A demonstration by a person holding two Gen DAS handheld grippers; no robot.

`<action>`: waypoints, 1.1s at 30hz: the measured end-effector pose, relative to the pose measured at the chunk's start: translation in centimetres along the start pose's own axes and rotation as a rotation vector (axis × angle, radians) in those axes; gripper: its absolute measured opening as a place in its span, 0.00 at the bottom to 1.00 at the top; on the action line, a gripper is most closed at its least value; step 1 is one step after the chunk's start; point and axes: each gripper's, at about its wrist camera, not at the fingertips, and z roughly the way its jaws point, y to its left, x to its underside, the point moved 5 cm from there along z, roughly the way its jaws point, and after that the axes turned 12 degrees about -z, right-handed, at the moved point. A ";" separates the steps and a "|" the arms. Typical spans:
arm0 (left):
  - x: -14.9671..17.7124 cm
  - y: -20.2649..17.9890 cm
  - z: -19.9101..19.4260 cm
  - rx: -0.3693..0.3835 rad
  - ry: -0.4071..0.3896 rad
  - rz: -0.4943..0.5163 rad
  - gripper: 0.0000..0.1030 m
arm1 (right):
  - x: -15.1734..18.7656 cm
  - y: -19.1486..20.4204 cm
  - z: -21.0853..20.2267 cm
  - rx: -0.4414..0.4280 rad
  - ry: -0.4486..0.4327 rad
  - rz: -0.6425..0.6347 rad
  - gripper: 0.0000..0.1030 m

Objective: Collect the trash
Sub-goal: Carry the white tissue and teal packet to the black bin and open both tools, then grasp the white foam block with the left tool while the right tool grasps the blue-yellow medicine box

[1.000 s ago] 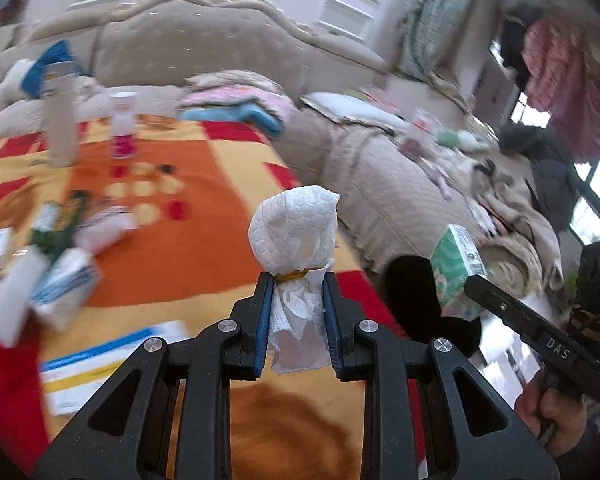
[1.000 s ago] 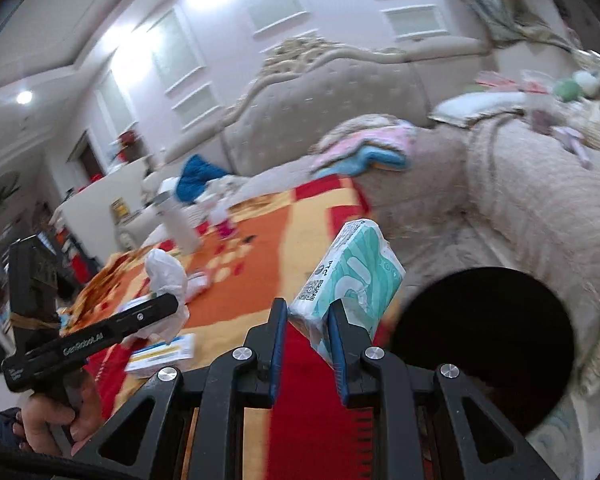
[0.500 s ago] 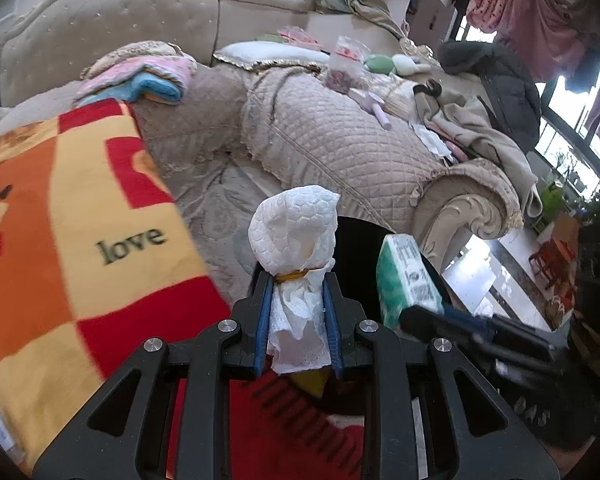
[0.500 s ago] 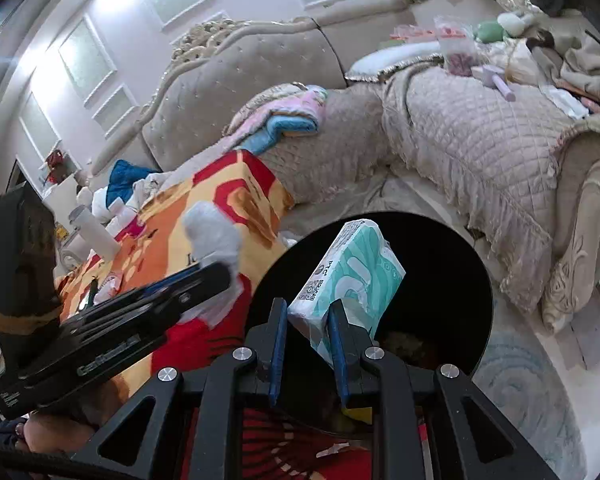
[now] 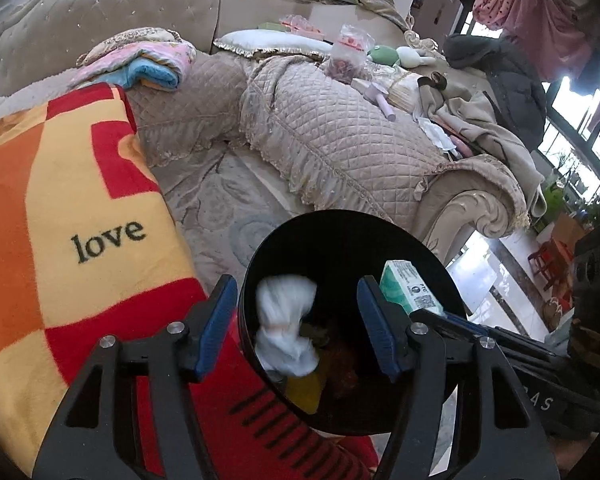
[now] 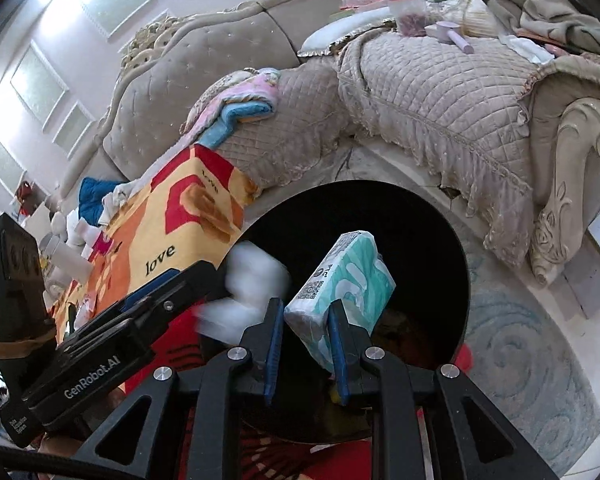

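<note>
A black round bin point(image 5: 340, 218) stands on the floor just below both grippers. My left gripper point(image 5: 295, 285) hangs over its mouth with its jaws opening wide. The crumpled white tissue wad point(image 5: 286, 324) is blurred between them, touching neither pad, and drops into the bin. In the right wrist view the wad point(image 6: 252, 280) is a white blur off the left gripper's tip. My right gripper point(image 6: 306, 306) holds a green tissue pack point(image 6: 348, 280) over the bin point(image 6: 420, 232); its jaws are just starting to open, with the pack still between the pads. The pack point(image 5: 408, 292) also shows in the left view.
An orange, yellow and red "love" blanket point(image 5: 80, 200) covers the surface left of the bin. A quilted beige sofa point(image 5: 340, 128) with clothes and small items curves behind. Folded pink and blue blankets point(image 5: 148, 60) lie on it. A pale swirl-patterned rug point(image 6: 520, 340) lies under the bin.
Both grippers swung from over the blanket to above the black bin. The left jaws spread apart and let go of the tissue wad. The right gripper still holds the green pack.
</note>
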 end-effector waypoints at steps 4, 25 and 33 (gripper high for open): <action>0.0 0.7 -0.5 -0.001 -0.013 -0.034 0.60 | -0.1 0.0 -0.3 0.006 -0.013 0.007 0.29; 2.8 12.7 -19.4 -0.069 -0.228 -0.225 0.60 | -0.7 14.8 -2.6 -0.219 -0.178 -0.267 0.46; 6.5 26.0 -27.5 -0.273 -0.322 -0.361 0.60 | 4.5 26.4 -1.6 -0.550 -0.056 -0.386 0.59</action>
